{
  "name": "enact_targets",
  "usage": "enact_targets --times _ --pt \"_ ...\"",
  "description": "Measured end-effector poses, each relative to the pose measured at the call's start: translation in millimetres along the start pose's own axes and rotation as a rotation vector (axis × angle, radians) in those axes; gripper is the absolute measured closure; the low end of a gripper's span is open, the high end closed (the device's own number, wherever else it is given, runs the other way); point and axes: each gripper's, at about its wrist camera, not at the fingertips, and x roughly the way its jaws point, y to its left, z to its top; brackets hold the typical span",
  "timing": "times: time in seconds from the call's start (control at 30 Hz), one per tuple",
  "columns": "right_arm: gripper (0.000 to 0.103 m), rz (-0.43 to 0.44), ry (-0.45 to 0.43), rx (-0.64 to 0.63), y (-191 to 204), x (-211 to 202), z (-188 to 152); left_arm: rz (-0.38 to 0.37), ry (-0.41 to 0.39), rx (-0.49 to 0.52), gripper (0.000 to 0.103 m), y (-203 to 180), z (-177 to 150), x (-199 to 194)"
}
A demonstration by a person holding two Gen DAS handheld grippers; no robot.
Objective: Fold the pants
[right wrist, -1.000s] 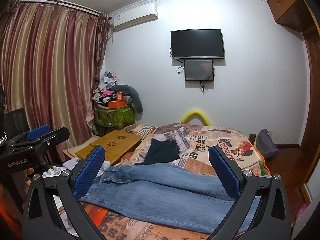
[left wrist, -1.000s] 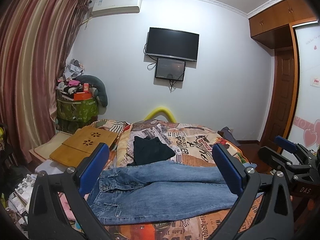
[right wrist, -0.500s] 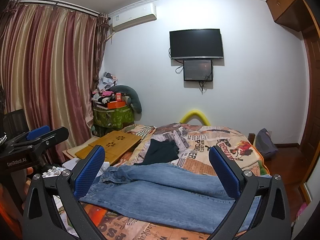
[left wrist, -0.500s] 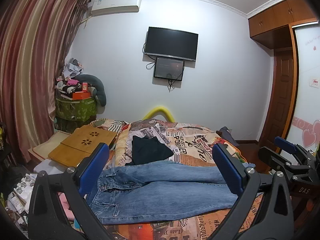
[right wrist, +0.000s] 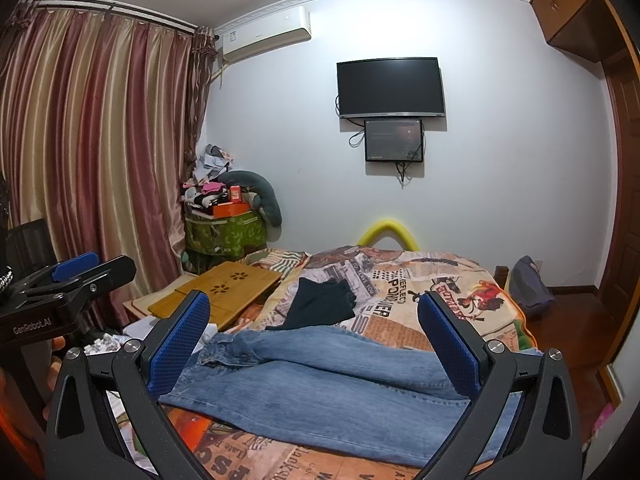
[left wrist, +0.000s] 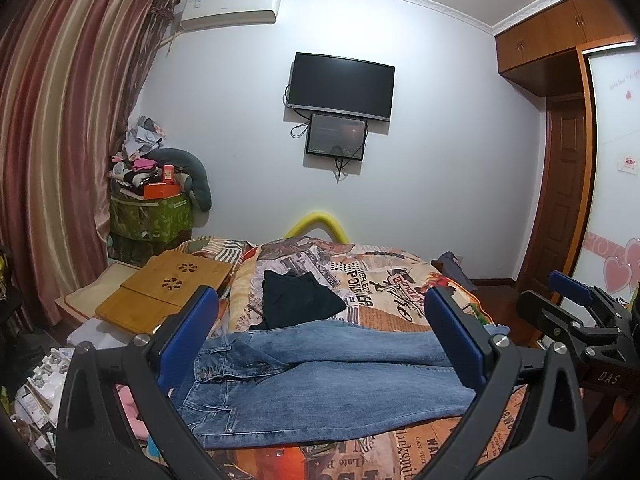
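Observation:
Blue jeans (left wrist: 320, 376) lie flat across the near end of the bed, waist to the left and legs to the right; they also show in the right wrist view (right wrist: 328, 388). My left gripper (left wrist: 320, 340) is open and empty, held above the jeans. My right gripper (right wrist: 316, 344) is open and empty too, also above the jeans. Each gripper shows at the edge of the other's view: the right gripper (left wrist: 576, 320) and the left gripper (right wrist: 68, 284).
A folded black garment (left wrist: 298, 300) lies on the newspaper-print bedspread (left wrist: 384, 284) behind the jeans. A wooden lap desk (left wrist: 168, 284) sits left of the bed, with clutter (left wrist: 36, 384) on the floor. Curtains hang left, a wardrobe (left wrist: 608, 184) stands right.
Both views have shifted only slightly. The jeans have not moved and both grippers stay open.

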Motion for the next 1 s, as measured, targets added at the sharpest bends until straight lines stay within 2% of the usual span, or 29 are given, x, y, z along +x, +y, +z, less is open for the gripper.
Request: enact_targets --times 0.6,0.8,1.0 --pt "0.000 0.000 0.026 0.017 -10 15 -3 0.003 0.016 0.006 0.000 0 -3 10" --pt "0.000 -0.001 0.068 0.026 -23 43 -9 0.005 0.071 -0.002 0.000 14 -4 43" --pt "0.000 -0.037 0.127 -0.006 -42 93 -18 0.067 0.172 0.008 0.000 40 -10 108"
